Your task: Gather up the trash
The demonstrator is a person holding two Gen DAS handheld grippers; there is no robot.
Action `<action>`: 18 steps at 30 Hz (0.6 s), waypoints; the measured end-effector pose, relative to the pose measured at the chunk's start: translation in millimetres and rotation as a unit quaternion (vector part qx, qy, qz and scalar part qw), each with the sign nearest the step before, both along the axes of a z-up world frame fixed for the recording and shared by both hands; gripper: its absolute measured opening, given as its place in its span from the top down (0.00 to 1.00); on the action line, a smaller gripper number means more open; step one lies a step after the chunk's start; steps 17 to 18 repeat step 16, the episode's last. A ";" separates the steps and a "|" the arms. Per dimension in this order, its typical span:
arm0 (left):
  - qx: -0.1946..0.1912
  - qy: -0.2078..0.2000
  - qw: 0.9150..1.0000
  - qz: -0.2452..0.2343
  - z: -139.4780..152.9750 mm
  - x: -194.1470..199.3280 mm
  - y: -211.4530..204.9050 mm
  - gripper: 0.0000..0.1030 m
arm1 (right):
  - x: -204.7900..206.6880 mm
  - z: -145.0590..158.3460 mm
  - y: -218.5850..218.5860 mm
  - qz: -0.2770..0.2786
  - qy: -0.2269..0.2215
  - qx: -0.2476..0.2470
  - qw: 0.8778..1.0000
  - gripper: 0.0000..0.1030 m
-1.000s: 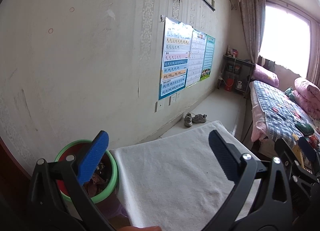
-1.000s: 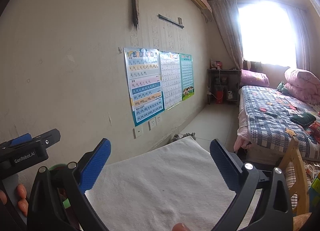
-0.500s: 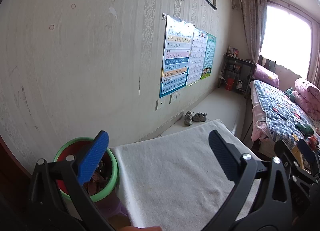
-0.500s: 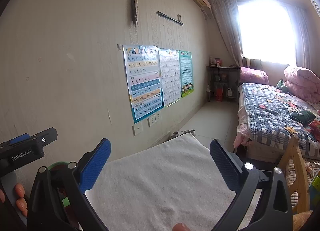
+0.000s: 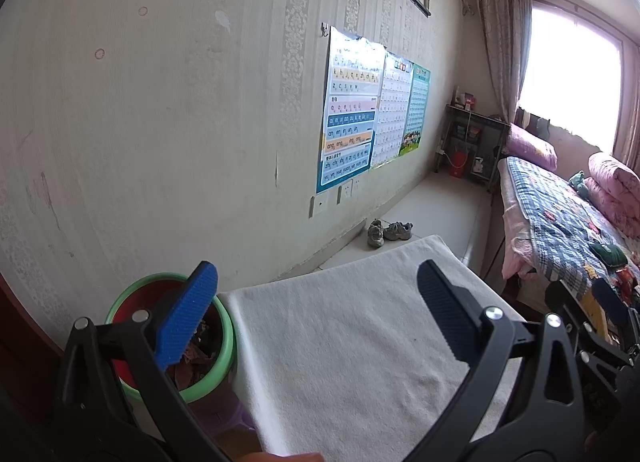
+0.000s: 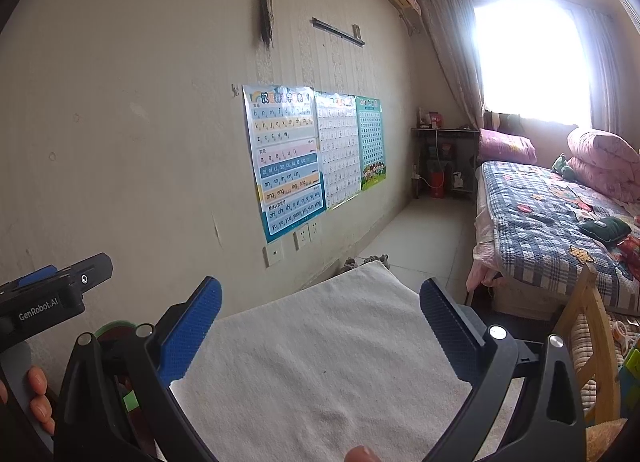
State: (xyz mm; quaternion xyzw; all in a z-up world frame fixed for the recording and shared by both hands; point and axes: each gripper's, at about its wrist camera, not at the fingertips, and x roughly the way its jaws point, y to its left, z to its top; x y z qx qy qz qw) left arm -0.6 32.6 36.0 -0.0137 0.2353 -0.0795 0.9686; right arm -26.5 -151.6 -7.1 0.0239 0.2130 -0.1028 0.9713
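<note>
The left hand-held gripper (image 5: 316, 316) is held level above a surface covered with a white cloth (image 5: 352, 346), its two fingers spread wide with nothing between them. Its blue left finger pad (image 5: 186, 320) lies in front of a bin (image 5: 226, 336) with a green rim and red inside, which stands at the near left just beside the cloth's left edge and close to the wall. Brownish scraps of trash (image 5: 196, 358) lie inside the bin.

The right hand-held gripper (image 6: 320, 328) is also held level over the cloth (image 6: 320, 358), fingers spread apart and empty. In its view the left gripper's body shows at the far left, gripped by the person's fingers (image 6: 38, 398), and only a sliver of the bin's green rim (image 6: 106, 329) shows behind the gripper frame.

Posters (image 5: 352, 114) hang on the wall, a pair of shoes (image 5: 390, 231) sits on the floor by it, and a bed (image 6: 560, 222) stands at the right.
</note>
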 end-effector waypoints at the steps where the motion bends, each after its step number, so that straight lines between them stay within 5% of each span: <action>1: 0.000 0.002 1.000 -0.001 -0.9 -0.1 -0.3 0.05 | -0.4 -0.8 -0.4 0.000 0.001 0.000 1.000 0.07; 9: -0.012 0.033 0.999 -0.017 -19.1 5.7 -5.8 0.05 | 10.5 -21.5 -14.5 -0.001 0.039 0.023 0.999 0.07; 16: 0.032 0.097 0.994 -0.028 -102.2 29.2 -40.0 0.05 | 77.2 -99.6 -91.7 -0.065 0.198 0.082 0.975 0.07; 18: 0.032 0.097 0.994 -0.028 -102.2 29.2 -40.0 0.05 | 77.2 -99.6 -91.7 -0.065 0.198 0.082 0.975 0.07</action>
